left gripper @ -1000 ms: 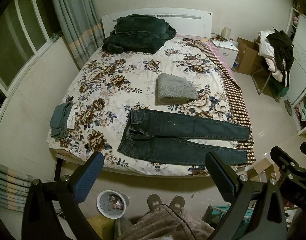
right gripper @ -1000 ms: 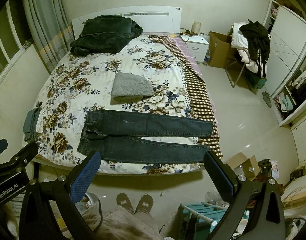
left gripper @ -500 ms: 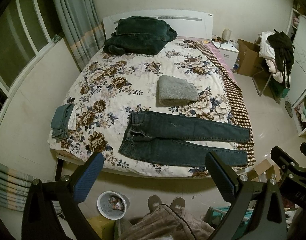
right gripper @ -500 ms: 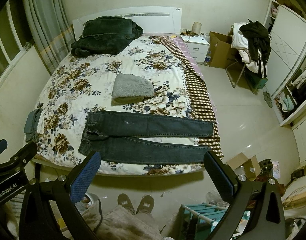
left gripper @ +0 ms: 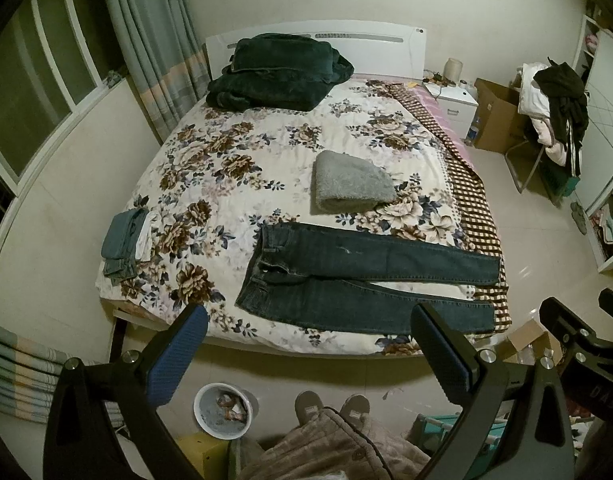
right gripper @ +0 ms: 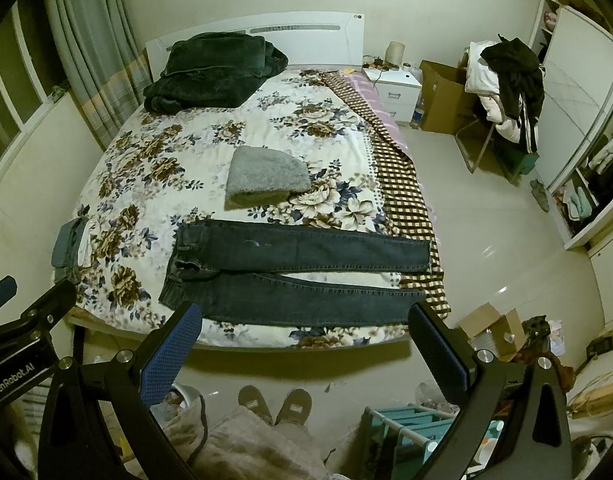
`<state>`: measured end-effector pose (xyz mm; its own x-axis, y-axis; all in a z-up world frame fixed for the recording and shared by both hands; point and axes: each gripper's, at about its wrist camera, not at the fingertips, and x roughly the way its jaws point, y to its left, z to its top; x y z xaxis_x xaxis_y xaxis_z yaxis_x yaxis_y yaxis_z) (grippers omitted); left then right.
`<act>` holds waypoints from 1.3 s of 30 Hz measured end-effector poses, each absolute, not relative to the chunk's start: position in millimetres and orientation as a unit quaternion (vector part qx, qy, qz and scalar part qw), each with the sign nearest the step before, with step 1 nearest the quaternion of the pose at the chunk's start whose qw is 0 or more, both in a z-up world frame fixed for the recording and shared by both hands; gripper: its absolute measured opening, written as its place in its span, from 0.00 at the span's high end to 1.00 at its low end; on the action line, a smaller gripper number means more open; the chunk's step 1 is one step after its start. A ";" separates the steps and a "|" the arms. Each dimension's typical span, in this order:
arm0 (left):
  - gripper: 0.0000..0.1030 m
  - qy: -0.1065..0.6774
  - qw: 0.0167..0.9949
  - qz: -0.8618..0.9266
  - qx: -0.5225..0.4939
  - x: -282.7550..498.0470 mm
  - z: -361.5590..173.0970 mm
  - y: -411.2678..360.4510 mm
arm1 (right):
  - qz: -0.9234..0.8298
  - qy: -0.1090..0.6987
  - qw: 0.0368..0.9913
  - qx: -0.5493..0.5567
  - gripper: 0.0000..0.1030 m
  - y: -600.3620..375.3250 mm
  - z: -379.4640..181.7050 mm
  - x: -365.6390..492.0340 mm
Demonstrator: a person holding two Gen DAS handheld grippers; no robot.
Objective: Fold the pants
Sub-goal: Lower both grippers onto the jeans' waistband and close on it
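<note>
Both my left gripper (left gripper: pixel 308 330) and right gripper (right gripper: pixel 304 326) hang wide apart, empty, off the bed's (left gripper: pixel 266 152) foot edge; pants (left gripper: pixel 366 276) lie flat there, unfolded. Next: descend, grasp.

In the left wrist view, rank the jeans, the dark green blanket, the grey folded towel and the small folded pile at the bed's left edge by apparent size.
1. jeans, though closest to the camera
2. dark green blanket, farther off, so its true size may rival the jeans
3. grey folded towel
4. small folded pile
</note>
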<state>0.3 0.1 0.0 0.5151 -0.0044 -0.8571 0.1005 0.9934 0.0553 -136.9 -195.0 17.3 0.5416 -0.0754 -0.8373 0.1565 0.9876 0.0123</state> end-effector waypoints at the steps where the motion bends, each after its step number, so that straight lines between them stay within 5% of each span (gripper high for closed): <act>1: 0.00 0.491 0.869 -0.031 0.048 0.0 0.2 0.1 | -0.067 0.474 0.877 0.043 0.00 -197.8 16.2 -137.2; 14: 0.00 0.428 0.899 0.058 0.069 94.0 -40.4 -21.8 | -0.103 0.457 0.883 0.041 0.00 -199.8 -43.6 -44.6; 39: 0.00 0.559 0.764 -0.085 0.311 406.9 -455.8 -145.0 | -0.123 0.703 0.697 -0.068 0.00 -306.7 -486.4 350.4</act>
